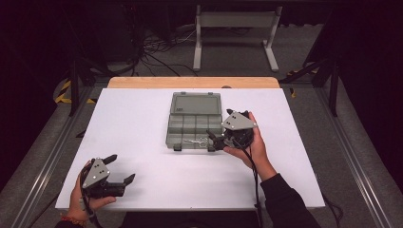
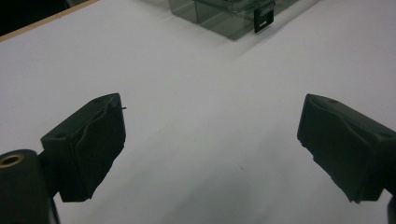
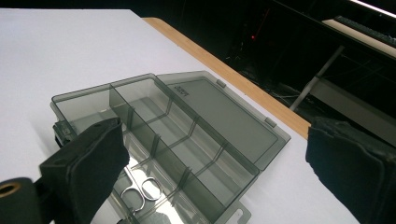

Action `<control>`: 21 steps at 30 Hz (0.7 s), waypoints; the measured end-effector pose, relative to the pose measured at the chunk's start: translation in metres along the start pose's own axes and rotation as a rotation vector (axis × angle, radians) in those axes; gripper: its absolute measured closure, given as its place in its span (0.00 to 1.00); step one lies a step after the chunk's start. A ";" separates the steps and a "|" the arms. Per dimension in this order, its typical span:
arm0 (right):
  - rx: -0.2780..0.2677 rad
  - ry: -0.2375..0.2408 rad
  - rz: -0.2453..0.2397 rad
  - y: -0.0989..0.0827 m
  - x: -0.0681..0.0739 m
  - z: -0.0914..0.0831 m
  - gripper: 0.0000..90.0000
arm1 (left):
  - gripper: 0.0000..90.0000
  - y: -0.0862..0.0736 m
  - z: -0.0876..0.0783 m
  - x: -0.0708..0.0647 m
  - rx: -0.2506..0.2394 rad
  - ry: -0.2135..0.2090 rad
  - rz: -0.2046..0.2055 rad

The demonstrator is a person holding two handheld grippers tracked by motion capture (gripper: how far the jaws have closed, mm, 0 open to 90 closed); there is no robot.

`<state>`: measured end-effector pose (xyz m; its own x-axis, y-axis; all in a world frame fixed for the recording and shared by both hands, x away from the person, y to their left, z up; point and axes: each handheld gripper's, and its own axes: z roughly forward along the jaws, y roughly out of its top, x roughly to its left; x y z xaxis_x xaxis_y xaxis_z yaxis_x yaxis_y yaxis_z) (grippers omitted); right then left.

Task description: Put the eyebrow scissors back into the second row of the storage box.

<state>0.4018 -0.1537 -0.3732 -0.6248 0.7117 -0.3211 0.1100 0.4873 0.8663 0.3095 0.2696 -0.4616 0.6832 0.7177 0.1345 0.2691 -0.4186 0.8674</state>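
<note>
The smoke-grey translucent plastic compartment box point(image 1: 195, 124) lies open near the middle of the white table top point(image 1: 142, 123), its flat lid point(image 3: 224, 109) folded back toward the far wooden edge strip point(image 1: 192, 82). Inside, thin dividers split the tray into a long front channel and smaller cells behind it. A small pair of steel scissors point(image 3: 139, 187) lies flat in the front channel, finger loops toward the right-hand end of the box as the high view shows it.

The right gripper point(image 1: 216, 140) is held at the box's front right corner, angled across the tray. Its jaws stand wide apart and hold nothing. In the right gripper view the scissors sit just inside the left jaw, low between the two jaws, with the lid beyond. This posture probably serves a reach into the front channel, the open span allowing clearance over the divider walls.

The left gripper point(image 1: 119, 168) rests well apart from the box, near the table's front left corner. Its jaws are also spread and empty; between them lies bare white surface, with a corner of the box and one black latch point(image 2: 263, 19) far ahead. This position probably keeps it parked clear of the working area.
</note>
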 end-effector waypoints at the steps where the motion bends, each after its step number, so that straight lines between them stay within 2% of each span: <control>1: 0.003 0.002 -0.003 -0.001 0.000 -0.001 0.06 | 0.10 0.000 0.000 0.000 -0.001 -0.003 0.003; 8: 0.007 0.005 0.002 -0.003 -0.002 -0.006 0.07 | 0.09 0.000 0.001 0.000 -0.002 -0.007 0.000; 10: -0.002 0.012 0.022 -0.004 -0.004 -0.009 0.07 | 0.09 0.000 0.001 0.000 0.000 -0.005 0.003; 21: 0.028 0.019 0.015 -0.008 -0.006 -0.015 0.07 | 0.09 0.000 0.001 0.000 -0.001 -0.005 0.000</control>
<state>0.3932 -0.1697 -0.3724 -0.6372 0.7094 -0.3011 0.1405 0.4911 0.8597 0.3104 0.2692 -0.4619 0.6869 0.7148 0.1316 0.2688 -0.4180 0.8678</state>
